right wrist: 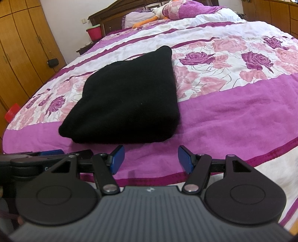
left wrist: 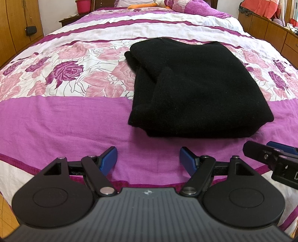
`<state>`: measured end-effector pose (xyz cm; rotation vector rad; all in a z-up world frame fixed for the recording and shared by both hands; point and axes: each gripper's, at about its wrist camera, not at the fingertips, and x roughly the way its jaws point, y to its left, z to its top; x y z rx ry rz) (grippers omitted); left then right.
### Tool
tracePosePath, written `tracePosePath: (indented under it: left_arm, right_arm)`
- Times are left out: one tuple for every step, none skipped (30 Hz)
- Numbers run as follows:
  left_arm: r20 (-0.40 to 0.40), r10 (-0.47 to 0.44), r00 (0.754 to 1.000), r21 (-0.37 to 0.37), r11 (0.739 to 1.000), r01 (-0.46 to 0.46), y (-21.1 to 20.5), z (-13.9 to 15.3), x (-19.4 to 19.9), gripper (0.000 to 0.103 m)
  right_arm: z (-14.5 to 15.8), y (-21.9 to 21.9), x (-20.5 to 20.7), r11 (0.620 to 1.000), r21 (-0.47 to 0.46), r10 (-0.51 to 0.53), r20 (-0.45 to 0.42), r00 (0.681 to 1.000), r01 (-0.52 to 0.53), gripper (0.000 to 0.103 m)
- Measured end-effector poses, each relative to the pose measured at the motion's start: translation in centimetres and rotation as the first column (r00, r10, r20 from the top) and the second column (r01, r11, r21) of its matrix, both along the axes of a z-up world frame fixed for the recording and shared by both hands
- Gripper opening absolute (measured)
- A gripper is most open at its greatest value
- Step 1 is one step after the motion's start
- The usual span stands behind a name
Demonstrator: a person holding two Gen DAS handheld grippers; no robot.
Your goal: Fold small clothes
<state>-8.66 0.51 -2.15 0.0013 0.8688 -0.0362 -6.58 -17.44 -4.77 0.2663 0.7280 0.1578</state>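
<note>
Left gripper [left wrist: 148, 160]: jaws spread, nothing between blue pads. Right gripper [right wrist: 150, 158]: same, released. Both hovered at near edge of bedspread [left wrist: 61, 121]. Black garment [left wrist: 195, 89], folded, lay just beyond, centre of bed.

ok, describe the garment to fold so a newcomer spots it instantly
Start at the bed with the purple, rose-printed cover. The black garment lies folded on it, straddling the floral band and plain purple stripe. It is the only dark, unpatterned thing there.

Floral pink-and-purple bedspread [left wrist: 65, 111] across the bed. Red bucket [right wrist: 95, 32] on a nightstand [right wrist: 83, 49] beside the dark headboard [right wrist: 111, 20]. Wooden wardrobe [right wrist: 20, 55] along the wall; orange plush toy [left wrist: 141, 6] near the pillows.
</note>
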Motion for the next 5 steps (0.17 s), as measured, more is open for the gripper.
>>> tracePosePath:
  left_arm:
    - [-0.001,-0.001,1.0,0.0,1.0,0.001,-0.01,0.04,-0.01,0.078]
    - [-0.002,-0.001,1.0,0.0,1.0,0.001,0.01,0.11,0.04,0.078]
    - [-0.004,-0.001,1.0,-0.002,1.0,0.001,0.0,0.12,-0.03,0.078]
    - [-0.005,-0.002,1.0,-0.003,1.0,0.002,0.01,0.16,0.0,0.078]
    - [-0.006,-0.002,1.0,-0.004,1.0,0.002,0.0,0.19,-0.07,0.078]
  right_arm:
    - [0.06,0.03,-0.06,1.0,0.0,0.0,0.001,1.0,0.0,0.066]
    - [0.23,0.07,-0.13,1.0,0.0,0.001,0.003,1.0,-0.001,0.066]
    - [0.27,0.07,-0.21,1.0,0.0,0.001,0.004,1.0,-0.001,0.066]
    - [0.32,0.05,-0.25,1.0,0.001,0.001,0.005,1.0,-0.001,0.066]
    - [0.48,-0.09,-0.28,1.0,0.001,0.001,0.006,1.0,-0.001,0.066]
